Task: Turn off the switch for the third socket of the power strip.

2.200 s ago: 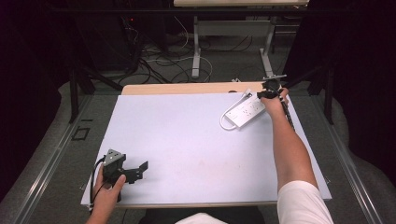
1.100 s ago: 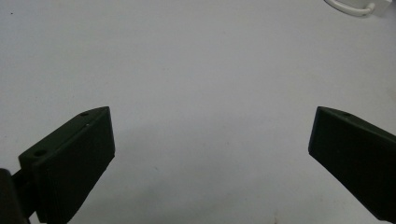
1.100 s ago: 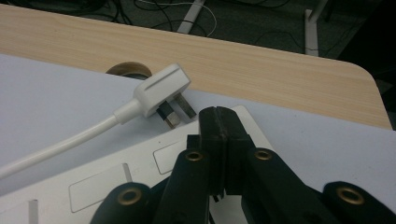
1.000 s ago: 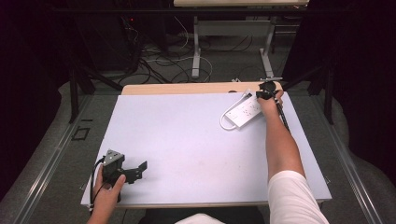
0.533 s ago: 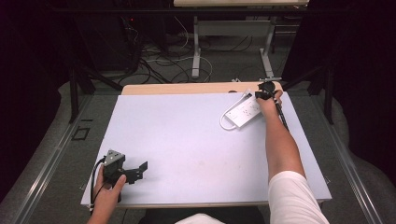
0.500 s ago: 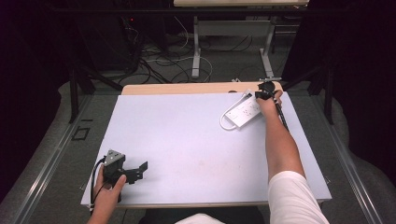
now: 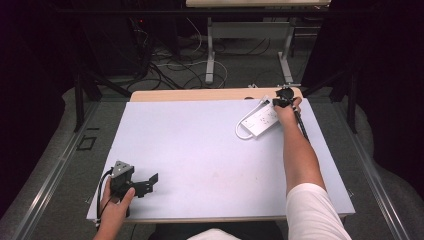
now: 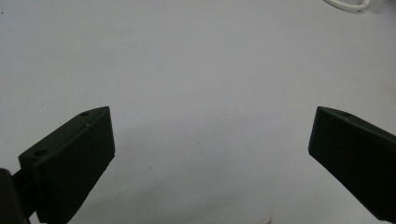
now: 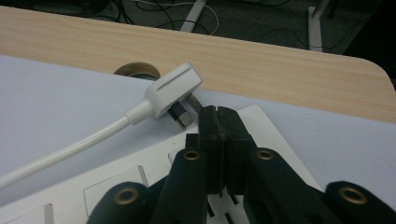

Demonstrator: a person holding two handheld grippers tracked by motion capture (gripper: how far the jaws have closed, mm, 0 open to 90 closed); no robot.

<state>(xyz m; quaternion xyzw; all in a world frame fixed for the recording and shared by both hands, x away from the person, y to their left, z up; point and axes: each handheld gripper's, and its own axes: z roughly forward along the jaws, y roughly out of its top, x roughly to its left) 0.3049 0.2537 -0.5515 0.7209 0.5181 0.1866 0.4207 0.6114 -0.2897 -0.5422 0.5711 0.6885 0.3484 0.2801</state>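
A white power strip (image 7: 260,120) lies at the far right of the white table top (image 7: 200,150), its cable looping back beside it. My right gripper (image 7: 282,97) rests over the strip's far end. In the right gripper view its jaws (image 9: 218,114) are pressed together with nothing between them, above the strip (image 9: 116,186). The strip's white plug (image 9: 173,91) lies on its side just left of the jaw tips, prongs pointing toward them. My left gripper (image 7: 150,184) sits at the near left corner, open over bare table (image 8: 212,114).
A wooden strip (image 7: 200,94) borders the table's far edge, with a round cable hole (image 9: 137,71) behind the plug. Beyond the table, desk legs and loose cables (image 7: 200,65) lie on the floor. The person's right forearm (image 7: 297,150) stretches along the table's right side.
The right forearm has shifted slightly to the left since the earliest frame. Both grippers stay where they were, and the strip has not moved.
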